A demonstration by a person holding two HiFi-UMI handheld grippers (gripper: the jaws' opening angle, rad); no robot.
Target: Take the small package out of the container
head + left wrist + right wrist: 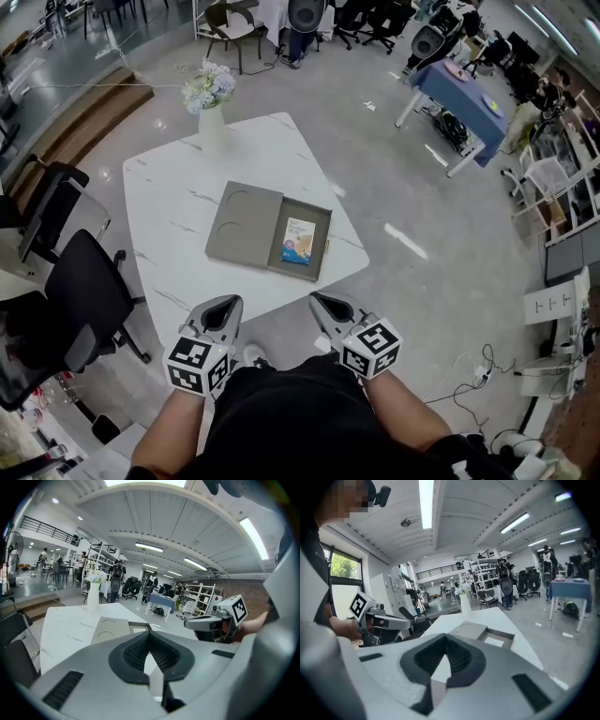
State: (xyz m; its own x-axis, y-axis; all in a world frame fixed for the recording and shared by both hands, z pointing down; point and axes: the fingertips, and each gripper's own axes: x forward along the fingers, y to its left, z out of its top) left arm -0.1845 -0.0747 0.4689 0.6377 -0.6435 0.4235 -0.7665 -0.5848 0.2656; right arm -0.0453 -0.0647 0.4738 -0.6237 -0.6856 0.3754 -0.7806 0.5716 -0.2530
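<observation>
While the small package [297,242] lies flat in the right-hand compartment of the open grey box [241,223], neither of our tools is anywhere near it. Its blue-and-white face is up, close to the divider, with more bare floor on its right. The box sits near the middle of the white surface [169,202], its lid folded out to the left. A vase of flowers [212,117] stands at the far corner, well apart from the box.

We hold both tools low and close to our body, short of the surface's near corner. Our left tool [228,307] is clenched on nothing, tips together. Our right tool [321,304] looks the same, tips meeting with nothing between them.

We judge this to be the approach step, with the reach not yet made. The next move calls for carrying one tool out over the compartment, spreading its tips, and coming down steeply enough to catch an edge of the thin package. We would come in from the roomier right side.
</observation>
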